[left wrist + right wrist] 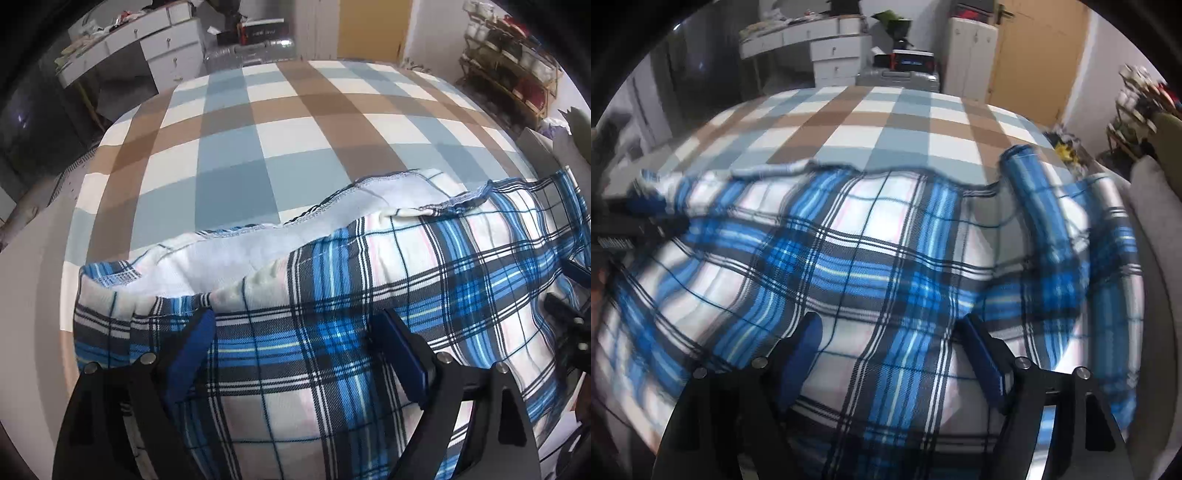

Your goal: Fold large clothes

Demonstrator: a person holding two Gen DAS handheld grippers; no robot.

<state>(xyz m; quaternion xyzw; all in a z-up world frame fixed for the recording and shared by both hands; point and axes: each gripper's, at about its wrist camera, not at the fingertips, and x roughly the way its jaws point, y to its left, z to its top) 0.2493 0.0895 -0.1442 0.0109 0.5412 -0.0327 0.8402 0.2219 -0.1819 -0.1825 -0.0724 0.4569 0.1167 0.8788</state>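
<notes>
Left wrist view: left gripper (295,325) and right gripper (890,328) both spread, grasping nothing, over blue plaid garment (369,295) lying on checked bed cover (258,129), near edge.

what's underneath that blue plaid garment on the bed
The blue plaid garment lies on a checked bedsheet in brown, blue and white, bare beyond its far edge. Whatever else sits beneath the cloth is covered.

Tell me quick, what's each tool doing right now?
Left tool: open, holding nothing, above the plaid shirt.
Right tool: open, holding nothing, above the same shirt.
</notes>
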